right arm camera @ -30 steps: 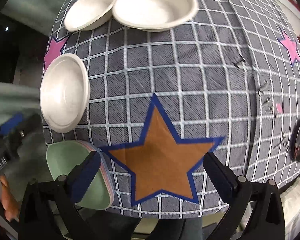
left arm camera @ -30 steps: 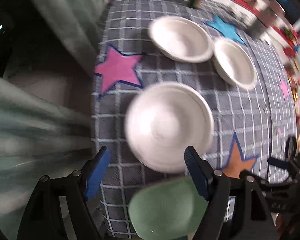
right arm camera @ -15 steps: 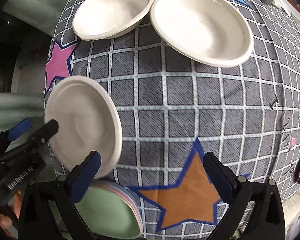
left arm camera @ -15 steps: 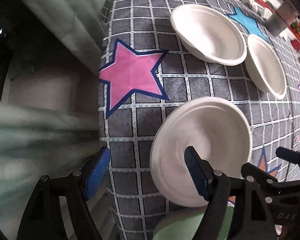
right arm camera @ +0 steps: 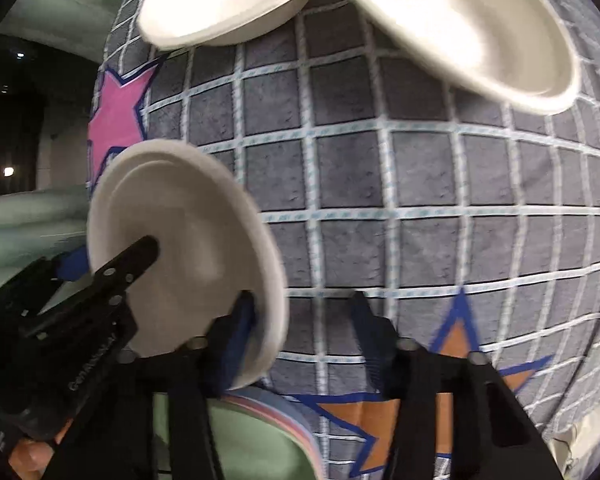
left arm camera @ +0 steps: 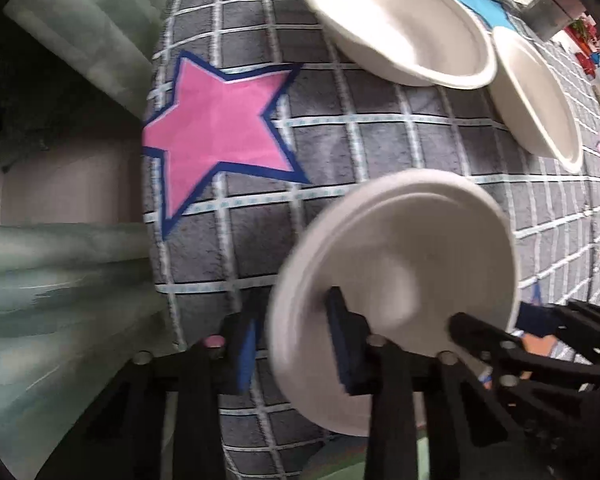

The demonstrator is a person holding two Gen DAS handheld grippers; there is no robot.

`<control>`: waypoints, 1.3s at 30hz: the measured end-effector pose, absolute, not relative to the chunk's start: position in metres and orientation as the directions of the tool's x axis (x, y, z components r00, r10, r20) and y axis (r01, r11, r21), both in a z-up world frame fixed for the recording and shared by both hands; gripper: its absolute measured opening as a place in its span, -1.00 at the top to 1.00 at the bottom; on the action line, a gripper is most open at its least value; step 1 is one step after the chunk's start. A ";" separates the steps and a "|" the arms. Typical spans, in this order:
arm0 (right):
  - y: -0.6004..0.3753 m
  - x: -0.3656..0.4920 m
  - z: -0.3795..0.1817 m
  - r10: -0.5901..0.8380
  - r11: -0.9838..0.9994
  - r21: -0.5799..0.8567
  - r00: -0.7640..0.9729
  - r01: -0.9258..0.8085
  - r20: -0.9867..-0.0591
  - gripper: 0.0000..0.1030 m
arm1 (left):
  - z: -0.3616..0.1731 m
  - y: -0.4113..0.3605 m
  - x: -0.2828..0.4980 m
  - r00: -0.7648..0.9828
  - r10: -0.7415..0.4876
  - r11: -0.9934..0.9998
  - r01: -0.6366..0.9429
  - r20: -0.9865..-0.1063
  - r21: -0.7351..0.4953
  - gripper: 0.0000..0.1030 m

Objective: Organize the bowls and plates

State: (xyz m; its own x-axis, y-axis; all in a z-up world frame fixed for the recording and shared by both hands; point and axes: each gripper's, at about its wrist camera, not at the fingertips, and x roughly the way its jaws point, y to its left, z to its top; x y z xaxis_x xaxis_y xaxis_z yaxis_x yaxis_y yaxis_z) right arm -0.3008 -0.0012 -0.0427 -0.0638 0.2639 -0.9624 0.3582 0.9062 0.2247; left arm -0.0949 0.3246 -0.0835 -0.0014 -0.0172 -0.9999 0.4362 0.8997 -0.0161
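The left gripper (left arm camera: 292, 340) has its fingers clenched on the rim of the white plate (left arm camera: 400, 280), which is tilted above the checked tabletop (left arm camera: 340, 140), at 5 o'clock from the pink star (left arm camera: 220, 132). At 1 o'clock, two white bowls (left arm camera: 404, 20) sit just beside each other. The right gripper (right arm camera: 304, 340) has its fingers released, the left one just beside the plate's edge, above the coloured plate stack (right arm camera: 260, 432).
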 end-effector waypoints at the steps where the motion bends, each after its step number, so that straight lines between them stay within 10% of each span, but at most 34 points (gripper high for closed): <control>1: 0.003 -0.299 -0.043 0.267 0.909 0.229 -0.063 0.348 -0.962 0.27 | -0.083 0.322 -0.096 -0.005 -0.017 0.898 0.439 -1.000 -0.018 0.41; 33: -0.106 -0.450 -0.036 0.281 0.878 0.220 -0.087 0.426 -0.956 0.48 | -0.061 0.052 -0.355 -0.017 0.017 0.790 0.613 -1.000 0.003 0.40; 38: -0.113 -0.455 -0.045 0.262 0.886 0.203 -0.089 0.417 -0.961 0.44 | -0.066 0.039 -0.385 0.031 0.065 0.796 0.602 -0.997 0.070 -0.39; 39: -0.114 -0.454 -0.044 0.252 0.890 0.194 -0.090 0.413 -0.964 0.18 | -0.066 0.037 -0.393 0.048 0.074 0.800 0.594 -0.996 0.088 -0.40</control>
State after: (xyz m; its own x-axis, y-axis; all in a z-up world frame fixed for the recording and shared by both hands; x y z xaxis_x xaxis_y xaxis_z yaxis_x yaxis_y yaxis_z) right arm -0.4543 -0.1141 -0.0442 -0.0897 0.2520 -0.9636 0.4132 0.8897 0.1942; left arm -0.3926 0.0373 -0.0655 0.0481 0.0742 -0.9961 0.5941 0.7996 0.0882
